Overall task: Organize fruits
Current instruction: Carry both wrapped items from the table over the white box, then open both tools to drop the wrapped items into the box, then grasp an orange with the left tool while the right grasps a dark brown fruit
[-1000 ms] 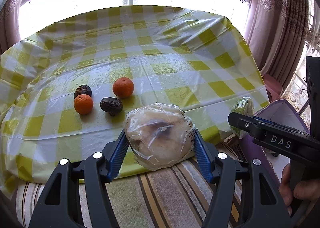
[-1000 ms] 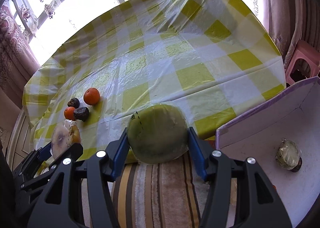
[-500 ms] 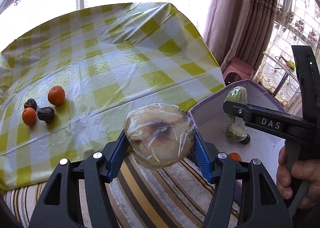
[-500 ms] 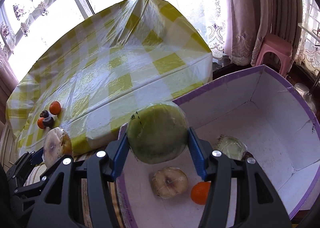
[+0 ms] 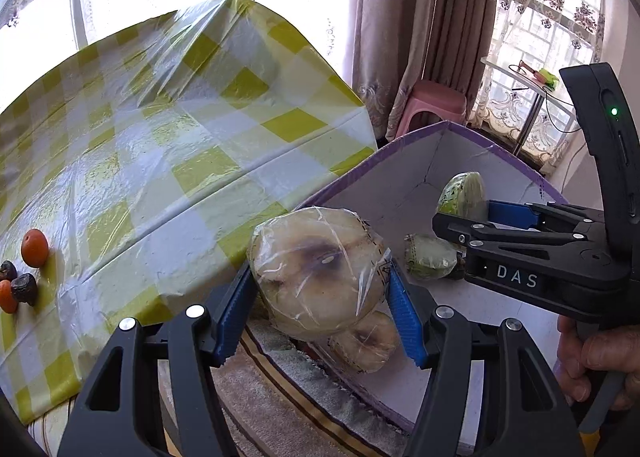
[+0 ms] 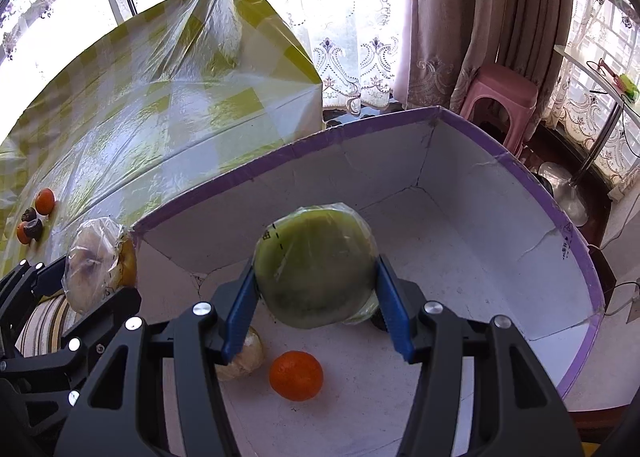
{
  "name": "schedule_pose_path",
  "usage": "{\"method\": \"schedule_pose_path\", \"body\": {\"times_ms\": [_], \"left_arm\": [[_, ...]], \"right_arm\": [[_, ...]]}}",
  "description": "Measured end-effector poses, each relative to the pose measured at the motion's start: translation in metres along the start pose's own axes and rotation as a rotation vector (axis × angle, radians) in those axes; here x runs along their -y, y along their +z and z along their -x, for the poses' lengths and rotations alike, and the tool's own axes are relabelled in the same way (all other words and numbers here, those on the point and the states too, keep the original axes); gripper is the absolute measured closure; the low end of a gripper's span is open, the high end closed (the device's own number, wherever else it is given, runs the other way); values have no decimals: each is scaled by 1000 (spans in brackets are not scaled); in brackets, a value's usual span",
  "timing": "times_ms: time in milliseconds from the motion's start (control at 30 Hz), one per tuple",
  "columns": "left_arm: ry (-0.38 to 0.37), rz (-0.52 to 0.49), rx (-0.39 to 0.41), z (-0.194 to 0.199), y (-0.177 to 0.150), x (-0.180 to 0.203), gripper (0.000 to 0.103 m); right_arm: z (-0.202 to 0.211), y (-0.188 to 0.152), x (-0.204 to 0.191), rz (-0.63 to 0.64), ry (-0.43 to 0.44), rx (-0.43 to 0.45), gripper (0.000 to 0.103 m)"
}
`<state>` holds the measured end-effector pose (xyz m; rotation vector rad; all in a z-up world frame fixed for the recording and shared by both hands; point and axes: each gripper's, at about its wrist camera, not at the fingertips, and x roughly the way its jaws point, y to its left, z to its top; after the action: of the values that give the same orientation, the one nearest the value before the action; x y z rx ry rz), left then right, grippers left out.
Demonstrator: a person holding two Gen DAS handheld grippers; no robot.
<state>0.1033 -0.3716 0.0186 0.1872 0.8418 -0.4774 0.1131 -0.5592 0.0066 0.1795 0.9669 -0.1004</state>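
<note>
Left gripper (image 5: pixel 320 289): fingers clamped on a wrapped pale fruit (image 5: pixel 318 271), held at the near rim of the box (image 6: pixel 420 119). Right gripper (image 6: pixel 316 293): fingers clamped on a wrapped green fruit (image 6: pixel 316 269), above the box floor. Box floor: one orange (image 6: pixel 296 375), wrapped fruit. Surface (image 5: pixel 168 137), left edge: oranges, dark fruits.

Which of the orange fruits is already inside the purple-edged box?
The single orange fruit on the white floor of the box, just below the right tongs. The two others sit out on the checked tablecloth beside dark fruits.
</note>
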Motion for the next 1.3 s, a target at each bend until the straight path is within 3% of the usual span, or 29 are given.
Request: {"method": "schedule_pose_path", "body": {"times_ms": [233,333,400,467,767,933,1233,1300], "left_arm": [[-10,-18,-36,-14,2,5,41],[-6,-21,-24,-12,2,6,31],[4,-22,1,-7,3,6,20],[3,-23,5,-6,3,6,20],[20,19,26,13,-2,-10,20],[51,73,37,30,-10,-34,20],[146,226,50,68,-39,-104,20],[157,258,48,76,-47,-119,26]], "right_arm": [[-5,-1,0,2,0,-30,46],[-5,0,0,3,-1,-28,45],[-2,1,-1,7,-9,-14,33],[2,2,-3,15,-24,2,27],[16,9,-29,88,-45,46,24],[28,10,-53,114,47,79,24],[26,5,-126,183,179,55,19],[23,3,-141,187,205,45,19]]}}
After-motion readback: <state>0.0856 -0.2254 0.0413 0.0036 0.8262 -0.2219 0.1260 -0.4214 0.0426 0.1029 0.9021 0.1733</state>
